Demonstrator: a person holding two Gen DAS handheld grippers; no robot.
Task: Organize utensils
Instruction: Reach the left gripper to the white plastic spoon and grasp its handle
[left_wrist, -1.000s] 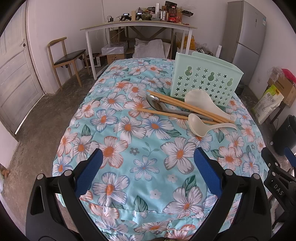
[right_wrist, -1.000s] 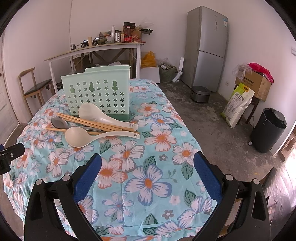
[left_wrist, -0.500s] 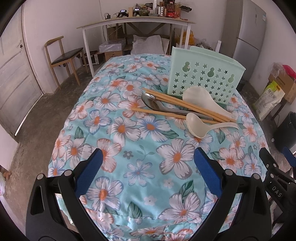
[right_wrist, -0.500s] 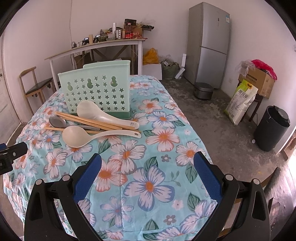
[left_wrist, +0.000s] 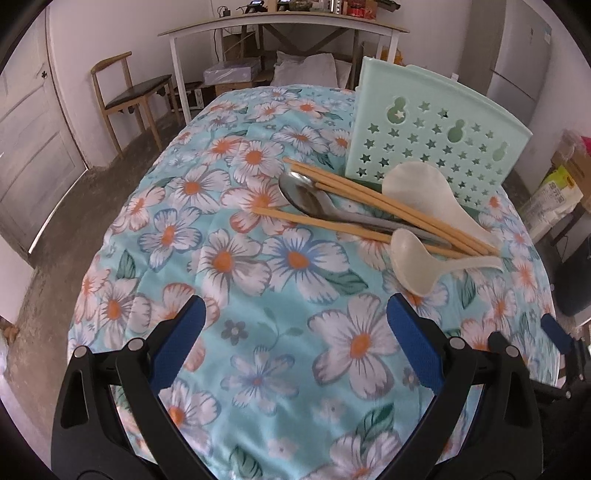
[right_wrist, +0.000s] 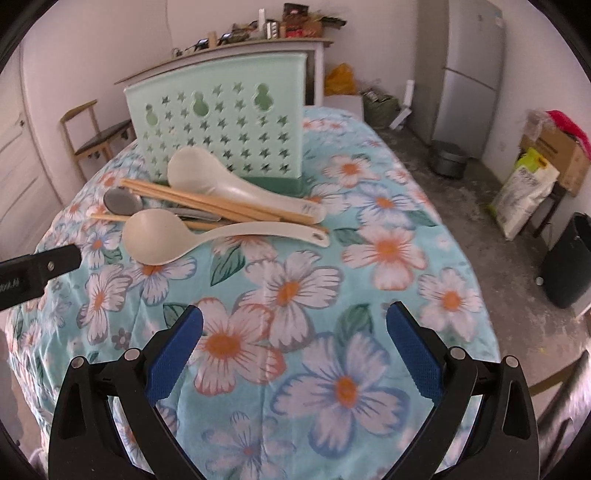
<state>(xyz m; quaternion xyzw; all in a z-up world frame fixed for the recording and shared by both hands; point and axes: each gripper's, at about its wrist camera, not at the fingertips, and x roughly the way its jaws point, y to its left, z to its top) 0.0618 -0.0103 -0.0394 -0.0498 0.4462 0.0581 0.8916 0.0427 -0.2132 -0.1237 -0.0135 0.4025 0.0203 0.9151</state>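
A pile of utensils lies on the floral tablecloth before a mint-green perforated utensil holder (left_wrist: 428, 140) (right_wrist: 221, 125). It has a white rice paddle (left_wrist: 424, 192) (right_wrist: 207, 177), a white ladle (left_wrist: 413, 262) (right_wrist: 155, 236), a metal spoon (left_wrist: 306, 195) (right_wrist: 122, 203) and wooden chopsticks (left_wrist: 362, 195) (right_wrist: 207, 201). My left gripper (left_wrist: 293, 343) is open and empty, short of the pile. My right gripper (right_wrist: 293, 349) is open and empty, below and right of the ladle.
The table (left_wrist: 236, 258) is covered by a blue floral cloth. A wooden chair (left_wrist: 125, 88) and a white desk (left_wrist: 280, 29) stand behind. A fridge (right_wrist: 469, 62), a sack (right_wrist: 524, 192) and a black bin (right_wrist: 569, 258) stand to the right.
Both grippers have moved forward toward the utensil pile, which now looks larger in both views. Both stay open and empty.
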